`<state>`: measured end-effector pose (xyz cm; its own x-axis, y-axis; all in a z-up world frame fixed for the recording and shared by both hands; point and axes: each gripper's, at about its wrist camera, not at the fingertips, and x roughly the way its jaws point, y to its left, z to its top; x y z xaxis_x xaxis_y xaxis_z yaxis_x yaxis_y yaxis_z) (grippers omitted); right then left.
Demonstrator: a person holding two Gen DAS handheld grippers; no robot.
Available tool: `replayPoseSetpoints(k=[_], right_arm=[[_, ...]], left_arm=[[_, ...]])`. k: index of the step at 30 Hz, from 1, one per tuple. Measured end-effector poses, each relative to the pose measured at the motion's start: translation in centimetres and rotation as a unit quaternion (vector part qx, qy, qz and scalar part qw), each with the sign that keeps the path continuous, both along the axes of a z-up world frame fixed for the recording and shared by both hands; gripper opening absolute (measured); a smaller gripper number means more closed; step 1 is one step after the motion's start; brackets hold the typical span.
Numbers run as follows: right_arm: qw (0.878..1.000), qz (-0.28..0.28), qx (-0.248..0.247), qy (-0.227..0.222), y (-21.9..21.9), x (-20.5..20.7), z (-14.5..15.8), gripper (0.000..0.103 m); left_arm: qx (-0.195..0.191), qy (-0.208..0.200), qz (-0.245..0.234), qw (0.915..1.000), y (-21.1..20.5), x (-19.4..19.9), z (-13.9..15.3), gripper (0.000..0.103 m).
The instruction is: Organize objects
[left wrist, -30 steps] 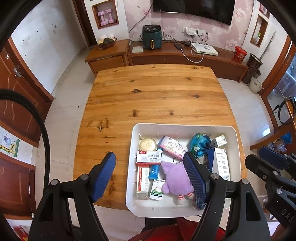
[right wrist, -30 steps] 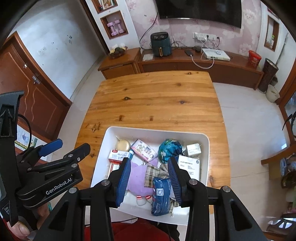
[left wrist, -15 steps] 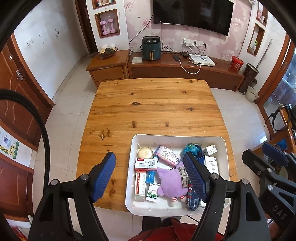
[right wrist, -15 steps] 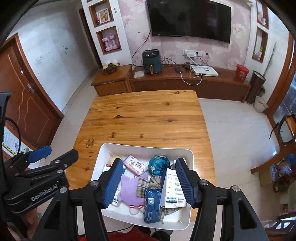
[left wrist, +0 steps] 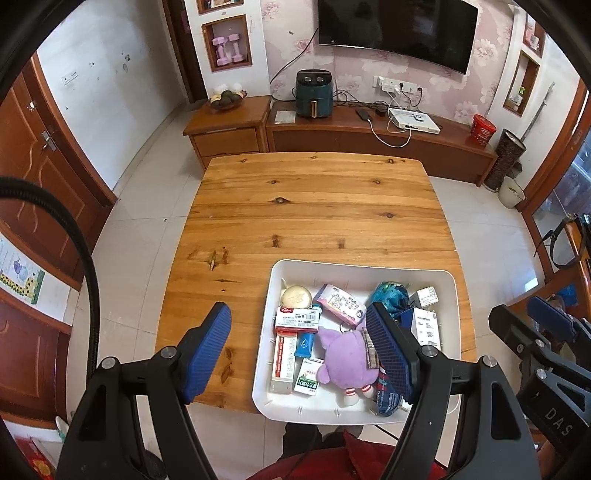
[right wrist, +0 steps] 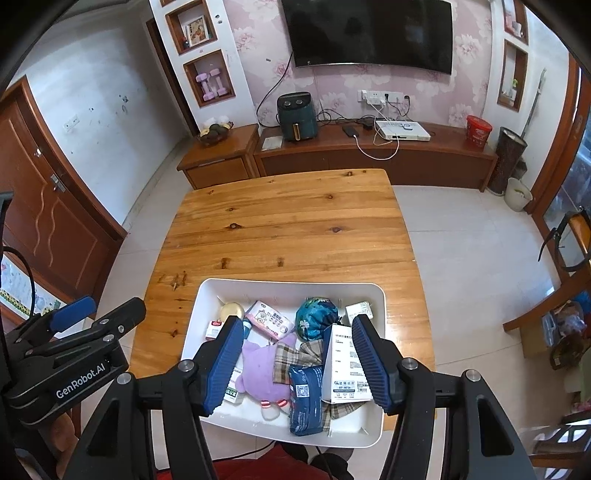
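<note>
A white bin (left wrist: 354, 266) (right wrist: 288, 285) sits at the near right of a wooden table (left wrist: 314, 206) (right wrist: 288, 229). It holds a purple plush toy (left wrist: 345, 356) (right wrist: 260, 373), a round tin (left wrist: 296, 296), boxes, a white box (right wrist: 343, 363), a blue pouch (right wrist: 304, 397) and a teal bundle (right wrist: 317, 319). My left gripper (left wrist: 297, 347) is open and empty, high above the bin's left edge. My right gripper (right wrist: 295, 360) is open and empty, high above the bin.
A low wooden cabinet (left wrist: 332, 136) with an air fryer (left wrist: 313, 94) stands beyond the table, a TV (left wrist: 397, 31) above it. Doors are at left, a chair (right wrist: 535, 314) at right. Tiled floor surrounds the table.
Both grippers have risen and pulled back from the bin, so the table and bin look smaller. The right gripper's jaws have opened wider. The bin's contents have not moved.
</note>
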<state>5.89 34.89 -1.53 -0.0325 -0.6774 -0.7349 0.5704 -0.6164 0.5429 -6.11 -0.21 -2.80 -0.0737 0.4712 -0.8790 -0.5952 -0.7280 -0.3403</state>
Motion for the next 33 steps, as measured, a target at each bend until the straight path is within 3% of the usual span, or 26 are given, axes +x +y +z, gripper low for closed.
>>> replayPoseSetpoints(k=[33], right_arm=[[1.000, 0.006, 0.001, 0.019, 0.0, 0.9, 1.1, 0.062]], left_arm=[[0.001, 0.003, 0.003, 1.0000, -1.1, 0.0, 0.5, 0.079]])
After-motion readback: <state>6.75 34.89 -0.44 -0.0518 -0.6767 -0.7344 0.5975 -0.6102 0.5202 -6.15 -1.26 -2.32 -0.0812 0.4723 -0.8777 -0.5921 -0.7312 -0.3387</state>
